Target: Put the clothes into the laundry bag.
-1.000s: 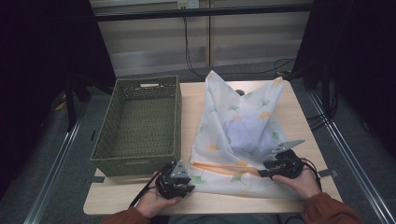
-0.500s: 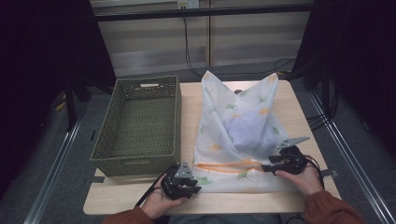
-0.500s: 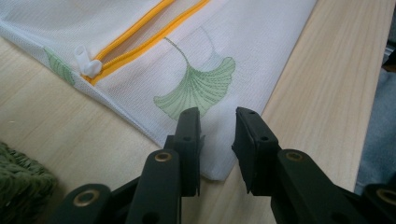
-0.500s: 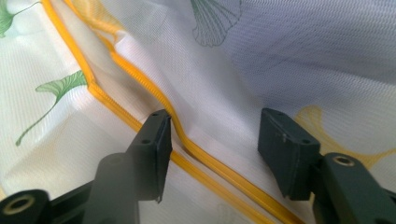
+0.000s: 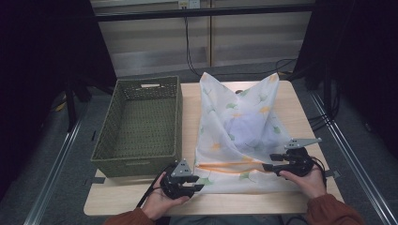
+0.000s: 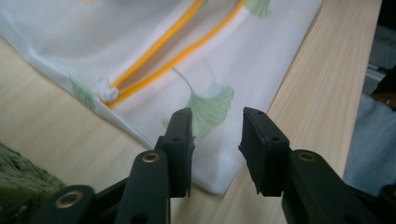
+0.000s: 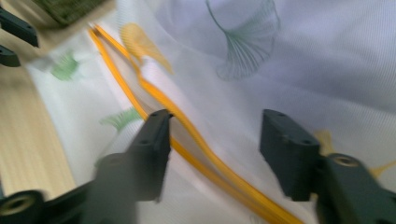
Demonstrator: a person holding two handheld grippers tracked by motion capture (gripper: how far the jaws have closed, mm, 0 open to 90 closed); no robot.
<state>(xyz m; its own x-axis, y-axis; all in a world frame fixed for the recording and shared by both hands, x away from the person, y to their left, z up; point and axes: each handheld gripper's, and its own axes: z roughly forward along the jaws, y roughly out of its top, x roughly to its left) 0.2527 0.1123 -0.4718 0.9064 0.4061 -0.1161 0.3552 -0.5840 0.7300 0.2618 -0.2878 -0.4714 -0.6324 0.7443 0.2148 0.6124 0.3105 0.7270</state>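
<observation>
A white mesh bag [image 5: 239, 126] printed with ginkgo leaves lies on the wooden table [image 5: 244, 201], its far corners standing up. An orange zipper [image 5: 230, 167] runs along its near edge. My left gripper [image 5: 199, 183] sits at the bag's near left corner. Its jaws [image 6: 217, 126] have just been opening, with the corner cloth between them and the pads off it. The white zipper pull [image 6: 106, 89] lies just ahead. My right gripper [image 5: 268, 162] is at the bag's right side. Its wide jaws [image 7: 215, 126] have just been closing a little, astride the zipper [image 7: 154, 91] without pressing it.
A green woven basket [image 5: 136, 165] stands on the table's left half, close to my left gripper. The table's near edge runs just behind both hands. Cables hang over the far edge, and metal rails flank the table.
The bag's raised cloth has shifted a little to the left and spread flatter. Both hands have stayed nearly where they were.
</observation>
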